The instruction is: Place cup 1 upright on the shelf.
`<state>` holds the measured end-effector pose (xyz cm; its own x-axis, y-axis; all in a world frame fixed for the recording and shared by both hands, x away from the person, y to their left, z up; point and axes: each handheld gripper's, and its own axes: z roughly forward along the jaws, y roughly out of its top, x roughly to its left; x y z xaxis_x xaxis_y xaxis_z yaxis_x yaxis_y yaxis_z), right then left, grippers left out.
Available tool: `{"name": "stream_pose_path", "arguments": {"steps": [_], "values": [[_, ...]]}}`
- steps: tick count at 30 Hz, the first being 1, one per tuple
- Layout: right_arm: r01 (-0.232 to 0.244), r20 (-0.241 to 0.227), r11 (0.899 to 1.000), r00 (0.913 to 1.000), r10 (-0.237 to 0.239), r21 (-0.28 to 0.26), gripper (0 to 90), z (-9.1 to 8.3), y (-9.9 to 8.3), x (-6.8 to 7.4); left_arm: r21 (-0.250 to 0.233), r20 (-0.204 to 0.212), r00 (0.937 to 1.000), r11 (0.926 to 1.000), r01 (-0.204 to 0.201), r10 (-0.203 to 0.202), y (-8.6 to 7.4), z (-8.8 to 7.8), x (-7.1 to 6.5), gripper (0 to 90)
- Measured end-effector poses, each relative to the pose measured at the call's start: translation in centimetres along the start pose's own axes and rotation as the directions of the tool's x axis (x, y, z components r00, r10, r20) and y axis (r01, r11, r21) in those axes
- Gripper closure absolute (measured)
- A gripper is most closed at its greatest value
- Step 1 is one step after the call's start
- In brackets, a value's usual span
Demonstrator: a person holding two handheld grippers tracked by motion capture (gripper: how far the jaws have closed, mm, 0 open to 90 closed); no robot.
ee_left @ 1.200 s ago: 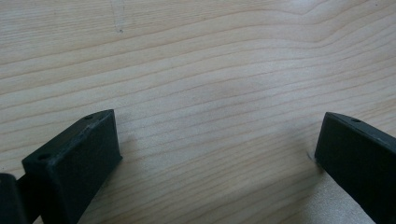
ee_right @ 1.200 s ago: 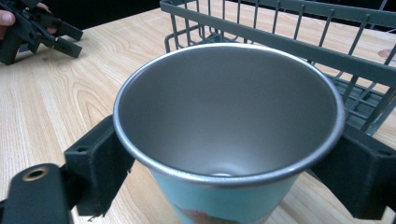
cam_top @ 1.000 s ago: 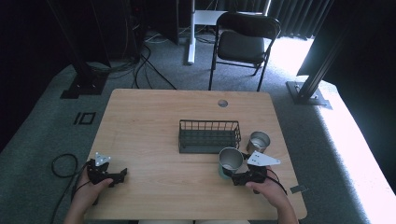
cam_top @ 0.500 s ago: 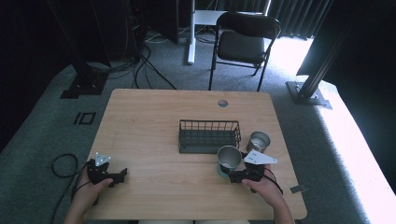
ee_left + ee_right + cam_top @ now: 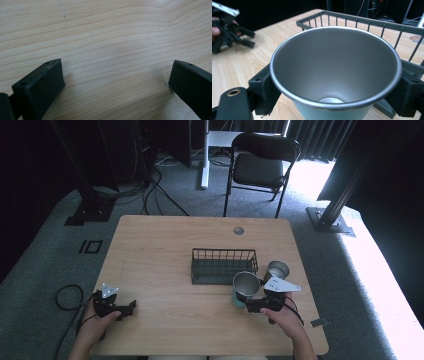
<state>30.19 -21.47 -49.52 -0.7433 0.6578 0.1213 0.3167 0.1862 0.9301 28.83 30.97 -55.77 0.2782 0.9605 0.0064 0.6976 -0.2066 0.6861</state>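
Right gripper (image 5: 254,306) grasps a steel cup (image 5: 245,288), one jaw on each side of the cup wall just under the rim; right gripper view shows the cup (image 5: 336,72) upright, open mouth up, inside bare, pale teal outer wall below the rim. Cup sits near the tabletop's (image 5: 165,250) right near corner, just in front of the near right corner of a dark wire basket (image 5: 224,265); cannot tell whether its base touches the wood or is lifted. A second, smaller steel cup (image 5: 277,270) stands upright just beside the basket's right end, close behind the right gripper, apart from the held cup. Basket stands roughly mid-tabletop, shifted right. Left gripper (image 5: 131,307) rests low at the tabletop's left near corner, well apart from the cups and basket; left gripper view shows its jaws spread wide over bare wood grain, released, nothing between them. In the right gripper view the left gripper (image 5: 247,38) appears far off at upper left, held in a hand (image 5: 216,31). A round grommet hole (image 5: 238,230) lies near the far edge.
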Motion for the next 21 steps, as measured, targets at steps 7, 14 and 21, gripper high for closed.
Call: {"name": "stream_pose_path", "arguments": {"steps": [7, 14, 21], "values": [[0.003, -0.012, 1.000, 0.9999, -0.003, -0.023, 12.7, 0.0, 1.4, 0.3, 0.000, 0.000, 1.0000, 1.0000, 0.000, 0.000, 0.0, 0.0, 0.0, 0.5], [0.011, -0.034, 0.999, 0.9994, -0.012, -0.043, 12.7, 0.1, 3.2, 0.8, 0.000, 0.000, 1.0000, 1.0000, 0.000, 0.000, 0.0, 0.0, 0.0, 0.5], [0.032, -0.051, 0.997, 0.9980, -0.036, -0.069, 12.7, 0.3, 5.3, 1.4, 0.000, 0.000, 1.0000, 1.0000, 0.002, -0.002, 0.0, 0.0, 0.0, 0.5]]}}
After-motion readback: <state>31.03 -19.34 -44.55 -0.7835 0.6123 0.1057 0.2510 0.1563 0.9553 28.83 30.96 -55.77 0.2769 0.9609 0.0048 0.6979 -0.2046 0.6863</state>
